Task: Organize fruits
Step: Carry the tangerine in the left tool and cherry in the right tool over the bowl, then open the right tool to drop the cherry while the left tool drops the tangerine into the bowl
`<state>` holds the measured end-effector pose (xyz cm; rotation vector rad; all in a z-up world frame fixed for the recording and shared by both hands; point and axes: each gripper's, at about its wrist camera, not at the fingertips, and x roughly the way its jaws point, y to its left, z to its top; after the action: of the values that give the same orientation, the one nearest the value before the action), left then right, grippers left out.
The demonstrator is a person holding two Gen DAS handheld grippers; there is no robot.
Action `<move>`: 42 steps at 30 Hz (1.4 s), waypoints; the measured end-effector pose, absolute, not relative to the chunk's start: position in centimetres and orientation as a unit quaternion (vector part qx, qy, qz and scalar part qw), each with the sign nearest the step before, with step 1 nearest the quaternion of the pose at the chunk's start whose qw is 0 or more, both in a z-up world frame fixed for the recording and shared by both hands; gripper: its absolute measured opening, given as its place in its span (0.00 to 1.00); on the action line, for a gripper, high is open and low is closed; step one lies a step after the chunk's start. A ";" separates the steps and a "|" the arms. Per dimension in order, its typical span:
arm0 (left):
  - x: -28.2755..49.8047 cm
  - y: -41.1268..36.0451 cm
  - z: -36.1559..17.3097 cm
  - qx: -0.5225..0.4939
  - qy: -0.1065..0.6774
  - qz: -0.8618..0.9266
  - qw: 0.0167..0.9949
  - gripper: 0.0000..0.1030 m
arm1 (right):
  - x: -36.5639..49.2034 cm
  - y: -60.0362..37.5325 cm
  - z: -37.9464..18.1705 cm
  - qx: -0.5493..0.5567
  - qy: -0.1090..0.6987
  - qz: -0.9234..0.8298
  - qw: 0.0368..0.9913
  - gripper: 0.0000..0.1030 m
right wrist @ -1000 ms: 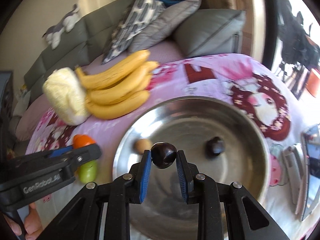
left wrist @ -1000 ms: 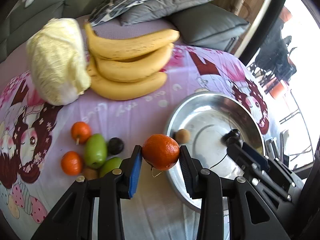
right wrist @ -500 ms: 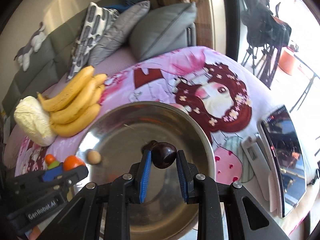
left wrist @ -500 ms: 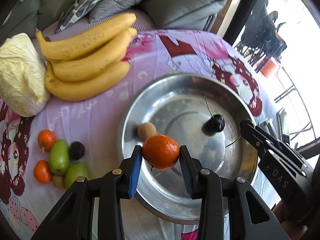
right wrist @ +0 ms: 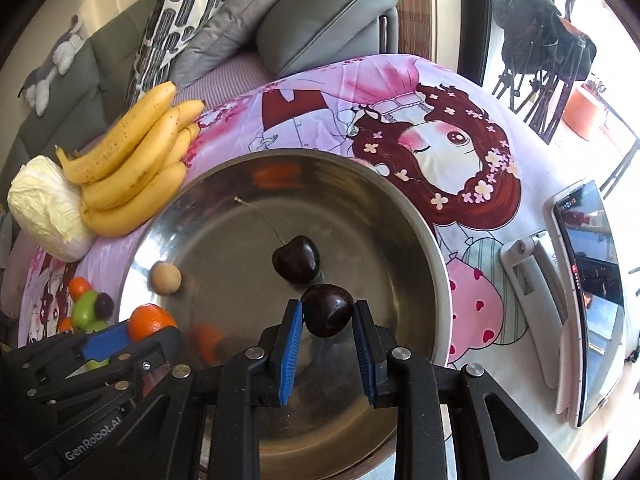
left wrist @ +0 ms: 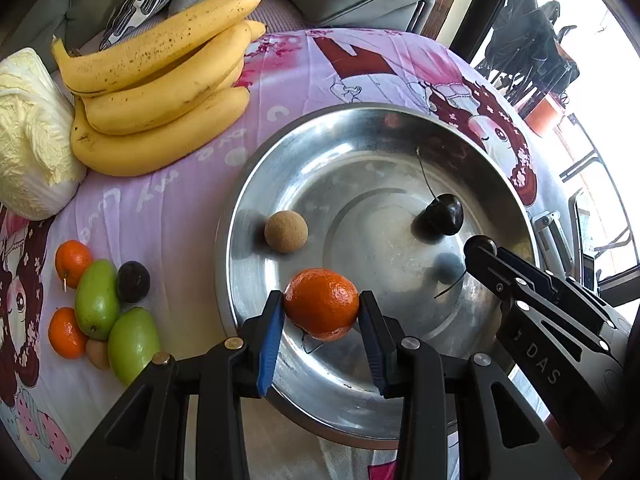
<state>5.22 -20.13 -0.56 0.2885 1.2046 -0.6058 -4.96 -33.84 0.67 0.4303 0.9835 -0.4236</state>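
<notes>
My left gripper [left wrist: 321, 310] is shut on a small orange [left wrist: 321, 303], held over the near side of the steel bowl [left wrist: 256, 184]. My right gripper [right wrist: 326, 314] is shut on a dark cherry [right wrist: 327, 310] above the same bowl [right wrist: 416, 220]. On the bowl's floor lie a tan round fruit [left wrist: 286, 231] and a second dark cherry [left wrist: 445, 214] with a long stem. In the right wrist view these are the tan fruit [right wrist: 165, 277] and the cherry [right wrist: 297, 259]. The right gripper's fingers [left wrist: 504, 268] reach in from the right in the left wrist view.
Left of the bowl, on the pink cartoon cloth, lie two oranges [left wrist: 72, 257], two green fruits [left wrist: 96, 298], a dark plum [left wrist: 133, 281] and a small tan fruit. Bananas [left wrist: 160, 92] and a cabbage [left wrist: 32, 136] sit at the back. A phone on a stand [right wrist: 588, 280] is to the right.
Both grippers have moved right and down over the bowl with their fruit still held; the bowl now fills more of each view. The grips have not changed.
</notes>
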 end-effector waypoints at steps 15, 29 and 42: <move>5.2 -20.6 -1.6 0.143 0.567 -0.276 0.763 0.38 | -4.6 -33.4 0.2 0.192 0.477 -0.197 0.835 0.28; 5.0 -20.5 -1.2 0.141 0.568 -0.278 0.762 0.40 | -4.6 -33.6 0.4 0.195 0.474 -0.200 0.835 0.44; 5.0 -18.8 1.9 0.115 0.543 -0.279 0.784 0.45 | -4.9 -33.2 2.3 0.197 0.438 -0.196 0.855 0.44</move>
<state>4.97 -18.80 1.88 0.2480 1.1718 -0.6026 -4.89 -33.18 2.31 0.4137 0.9209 -0.4113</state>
